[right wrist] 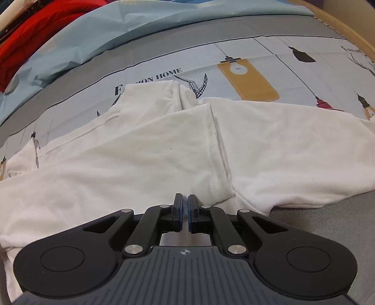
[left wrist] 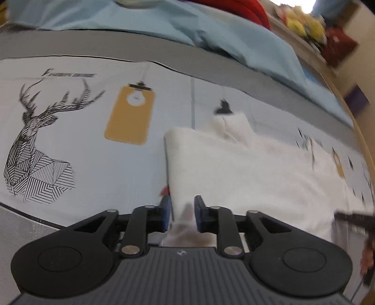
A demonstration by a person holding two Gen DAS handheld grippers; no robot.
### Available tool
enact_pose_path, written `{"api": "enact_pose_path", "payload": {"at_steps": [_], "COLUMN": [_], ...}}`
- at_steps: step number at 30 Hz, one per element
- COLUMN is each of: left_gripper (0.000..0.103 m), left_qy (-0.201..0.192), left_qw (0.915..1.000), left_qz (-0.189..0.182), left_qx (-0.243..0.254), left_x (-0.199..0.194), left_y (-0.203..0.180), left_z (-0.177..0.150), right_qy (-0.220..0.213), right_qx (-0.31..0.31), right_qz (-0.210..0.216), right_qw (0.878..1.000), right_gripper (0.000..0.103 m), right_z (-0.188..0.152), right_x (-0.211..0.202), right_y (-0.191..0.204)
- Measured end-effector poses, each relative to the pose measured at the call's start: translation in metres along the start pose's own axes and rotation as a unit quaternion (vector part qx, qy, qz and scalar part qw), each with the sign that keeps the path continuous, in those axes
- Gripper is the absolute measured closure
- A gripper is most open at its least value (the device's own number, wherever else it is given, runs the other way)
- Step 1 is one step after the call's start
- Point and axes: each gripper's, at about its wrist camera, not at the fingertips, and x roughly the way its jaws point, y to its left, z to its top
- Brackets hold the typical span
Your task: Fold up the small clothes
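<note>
A small white garment (left wrist: 246,169) lies flat on the printed bed sheet (left wrist: 93,164), one corner of it rising between my left fingers. My left gripper (left wrist: 182,206) stands over the garment's left edge, jaws apart, the white cloth loose in the gap. In the right wrist view the same white garment (right wrist: 140,152) spreads wide, with a sleeve (right wrist: 187,140) folded inward over its body. My right gripper (right wrist: 185,199) hovers low over the garment's near edge by that sleeve's hem, its blue pads almost together. I see no cloth gripped between them.
The sheet carries a deer print (left wrist: 35,145) and yellow lamp prints (right wrist: 248,79). A light blue duvet (left wrist: 164,21) and red cloth (right wrist: 28,37) are bunched at the far side. A wooden bed frame (right wrist: 346,25) curves along the right. A hand (left wrist: 368,255) shows at the right edge.
</note>
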Motion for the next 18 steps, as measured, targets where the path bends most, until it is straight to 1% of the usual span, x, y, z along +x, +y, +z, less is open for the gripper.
{"api": "enact_pose_path", "payload": {"at_steps": [1, 2, 4, 6, 7, 9, 10, 11, 12, 14, 16, 18], "left_gripper": [0.069, 0.068, 0.068, 0.068, 0.068, 0.071, 0.087, 0.099, 0.1, 0.1, 0.1, 0.1], "left_qy": [0.001, 0.005, 0.012, 0.018, 0.02, 0.018, 0.02, 0.018, 0.014, 0.003, -0.006, -0.009], "left_qw": [1.0, 0.9999, 0.9996, 0.9989, 0.9991, 0.9998, 0.9998, 0.9995, 0.9992, 0.9994, 0.9989, 0.9981], "left_qz": [0.001, -0.003, -0.011, -0.011, -0.01, 0.0, 0.009, 0.021, 0.027, 0.027, 0.044, 0.057], "left_qx": [-0.005, -0.01, -0.024, -0.042, -0.035, -0.008, 0.006, 0.017, 0.024, 0.02, 0.016, 0.023], "left_x": [0.004, 0.009, 0.018, 0.024, 0.025, 0.026, 0.027, 0.027, 0.026, 0.021, 0.017, 0.015], "left_y": [0.0, 0.0, 0.001, 0.002, -0.001, -0.007, -0.01, -0.011, -0.011, -0.008, -0.005, -0.005], "left_z": [0.001, 0.002, 0.004, 0.003, 0.003, 0.001, 0.001, 0.001, 0.001, 0.003, 0.005, 0.006], "right_qy": [-0.001, -0.002, -0.003, -0.004, -0.004, -0.006, -0.008, -0.009, -0.009, -0.01, -0.009, -0.01], "right_qx": [0.0, -0.001, 0.001, 0.003, 0.004, 0.006, 0.008, 0.008, 0.008, 0.007, 0.007, 0.008], "right_qz": [0.0, 0.002, 0.006, 0.008, 0.008, 0.008, 0.009, 0.011, 0.011, 0.014, 0.015, 0.015], "right_qw": [1.0, 1.0, 1.0, 1.0, 1.0, 1.0, 1.0, 1.0, 1.0, 1.0, 1.0, 1.0], "right_gripper": [0.1, 0.1, 0.1, 0.099, 0.099, 0.099, 0.099, 0.099, 0.099, 0.099, 0.099, 0.099], "right_z": [0.001, 0.001, 0.0, 0.001, 0.001, 0.002, 0.003, 0.003, 0.003, 0.004, 0.004, 0.004], "right_x": [-0.001, -0.001, -0.001, -0.002, -0.001, -0.002, -0.003, -0.003, -0.003, -0.003, -0.003, -0.004], "right_y": [0.0, 0.001, 0.002, 0.002, 0.003, 0.003, 0.003, 0.004, 0.004, 0.005, 0.004, 0.003]}}
